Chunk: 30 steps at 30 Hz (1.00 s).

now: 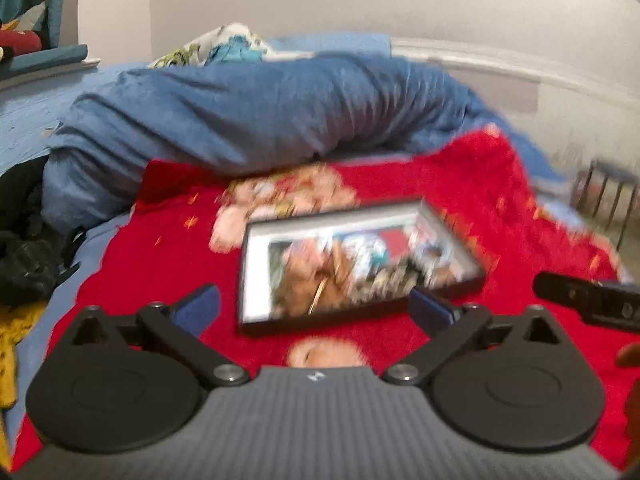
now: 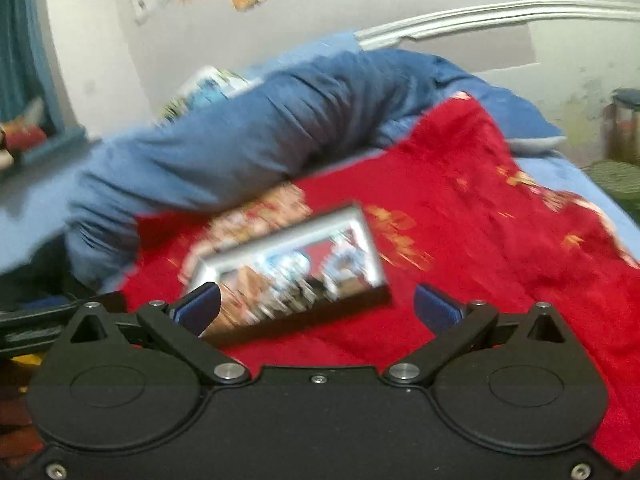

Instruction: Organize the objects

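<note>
Red plush blanket (image 1: pixel 400 184) with printed figures covers the bed in the left wrist view; the left gripper (image 1: pixel 314 308) hovers low above it, blue-padded jaws spread wide and empty, the black-framed picture (image 1: pixel 356 264) lying flat just ahead (blurred). A rumpled blue duvet (image 1: pixel 248 116) lies behind, below a pale wall. From the right wrist view, the right gripper (image 2: pixel 316 308) is likewise spread open, the frame (image 2: pixel 288 276) near its left finger (image 2: pixel 200 306).
</note>
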Tool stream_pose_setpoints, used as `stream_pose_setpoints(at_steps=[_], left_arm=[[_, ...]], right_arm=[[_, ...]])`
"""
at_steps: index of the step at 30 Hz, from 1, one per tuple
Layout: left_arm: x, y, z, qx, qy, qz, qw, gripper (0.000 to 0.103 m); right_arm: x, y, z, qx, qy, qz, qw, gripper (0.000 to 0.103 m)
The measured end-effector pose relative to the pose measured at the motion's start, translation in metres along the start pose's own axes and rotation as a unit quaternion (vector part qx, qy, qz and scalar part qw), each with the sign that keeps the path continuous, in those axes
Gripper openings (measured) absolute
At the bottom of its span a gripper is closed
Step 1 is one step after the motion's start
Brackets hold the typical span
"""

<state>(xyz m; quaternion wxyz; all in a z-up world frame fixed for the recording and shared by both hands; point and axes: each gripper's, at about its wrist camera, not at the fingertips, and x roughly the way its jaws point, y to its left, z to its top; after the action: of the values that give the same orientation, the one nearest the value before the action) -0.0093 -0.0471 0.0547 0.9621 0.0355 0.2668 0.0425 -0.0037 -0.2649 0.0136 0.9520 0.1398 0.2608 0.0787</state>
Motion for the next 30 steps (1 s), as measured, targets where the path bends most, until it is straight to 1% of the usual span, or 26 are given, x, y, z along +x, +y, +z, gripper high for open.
stream_pose_setpoints(at_steps=[2, 4, 7, 10, 15, 18, 22, 26, 30], left_arm=[[0.005, -0.001, -0.013, 0.006, 0.018, 0.010, 0.9998, 0.103], [0.013, 0.002, -0.020, -0.005, 0.036, 0.000, 0.9994, 0.103], [0.021, 0.016, -0.031, -0.043, 0.067, -0.014, 0.9967, 0.103], [0.028, 0.026, -0.033, -0.059, 0.082, -0.015, 0.9948, 0.103], [0.032, 0.033, -0.037, -0.076, 0.090, -0.007, 0.9930, 0.103], [0.033, 0.032, -0.036, -0.075, 0.096, -0.012, 0.9925, 0.103], [0.032, 0.032, -0.036, -0.073, 0.094, -0.012, 0.9928, 0.103], [0.032, 0.031, -0.038, -0.070, 0.097, -0.015, 0.9927, 0.103], [0.036, 0.030, -0.039, -0.069, 0.102, -0.007, 0.9923, 0.103]], right_arm=[[0.010, 0.003, -0.011, -0.009, 0.022, -0.020, 0.999, 0.103], [0.022, 0.007, -0.015, -0.009, 0.030, -0.035, 0.999, 0.103], [0.035, 0.013, -0.019, -0.008, 0.025, -0.036, 0.999, 0.103], [0.048, 0.018, -0.026, -0.025, 0.041, -0.046, 0.998, 0.103], [0.056, 0.025, -0.029, -0.044, 0.046, -0.049, 0.997, 0.103], [0.057, 0.030, -0.030, -0.056, 0.051, -0.047, 0.996, 0.103], [0.057, 0.036, -0.032, -0.074, 0.051, -0.045, 0.995, 0.103], [0.060, 0.043, -0.036, -0.094, 0.063, -0.040, 0.993, 0.103], [0.063, 0.050, -0.041, -0.117, 0.071, -0.036, 0.990, 0.103]])
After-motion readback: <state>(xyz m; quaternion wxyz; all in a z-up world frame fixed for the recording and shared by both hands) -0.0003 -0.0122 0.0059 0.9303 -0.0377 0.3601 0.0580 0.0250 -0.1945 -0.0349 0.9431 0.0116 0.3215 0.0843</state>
